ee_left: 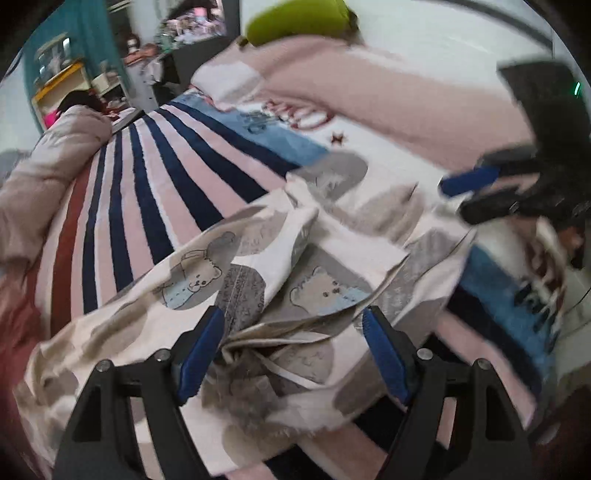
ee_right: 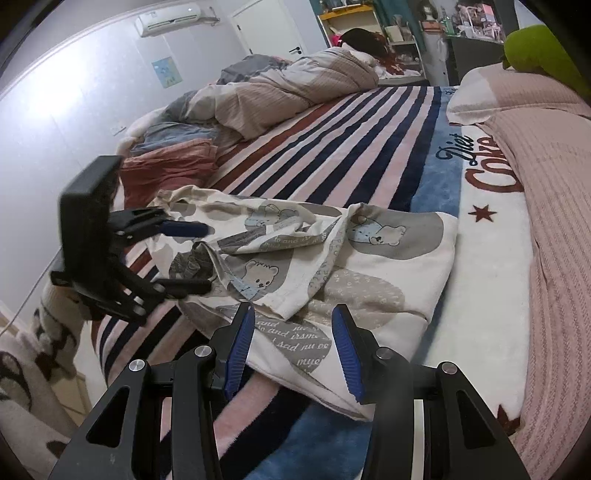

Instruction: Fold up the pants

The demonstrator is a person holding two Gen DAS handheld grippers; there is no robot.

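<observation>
pants (ee_right: 314, 258) lay rumpled on bed (ee_right: 332, 147), long axis running across it | left gripper (ee_right: 184, 254) at far-left end, fingers wide apart, cloth between, none pinched | right gripper (ee_right: 291, 347) over near hem, half open, empty, nearer

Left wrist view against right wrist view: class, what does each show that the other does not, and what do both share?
Only the left wrist view shows the left gripper from behind, jaws open over rumpled cloth. Only the right wrist view shows the air conditioner, the door and the "Diet" lettering. Both show the bear-print pants, the striped blanket and the green cushion.
</observation>
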